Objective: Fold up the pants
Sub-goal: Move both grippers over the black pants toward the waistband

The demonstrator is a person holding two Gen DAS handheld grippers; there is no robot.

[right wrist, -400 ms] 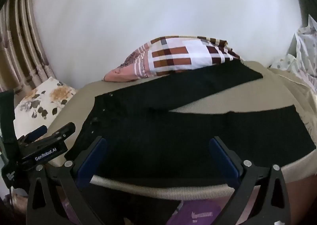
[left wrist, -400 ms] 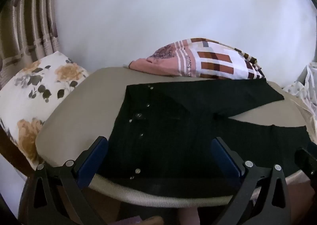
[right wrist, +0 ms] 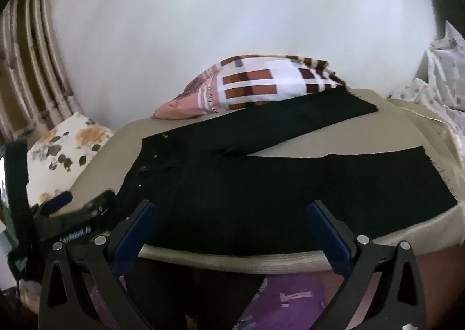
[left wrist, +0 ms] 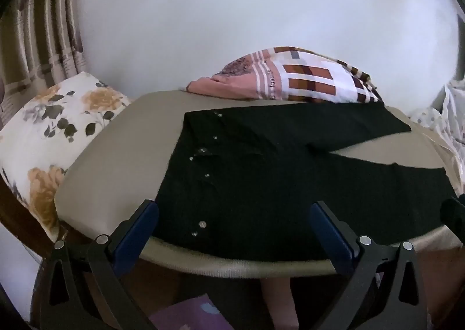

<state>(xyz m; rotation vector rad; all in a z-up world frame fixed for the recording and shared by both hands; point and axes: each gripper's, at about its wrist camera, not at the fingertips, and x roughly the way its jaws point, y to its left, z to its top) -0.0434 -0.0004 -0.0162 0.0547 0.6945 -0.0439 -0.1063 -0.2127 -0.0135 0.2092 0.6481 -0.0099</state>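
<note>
White wall behind; tan padded desk (left wrist: 122, 155) bearing black pants (left wrist: 261, 184), spread flat, legs splayed rightward. Left tool (left wrist: 232, 222) and right tool (right wrist: 232, 222) both spread wide, holding nothing, above near hem.

Beige padded counter (left wrist: 122, 155), rounded near edge. Black pants (left wrist: 261, 184) lie flat on it, waist at left, both legs spread apart toward the right. Patterned pink/checked cloth bundle (left wrist: 290, 83) sits at the far edge, touching the far leg's hem in the right wrist view.
</note>
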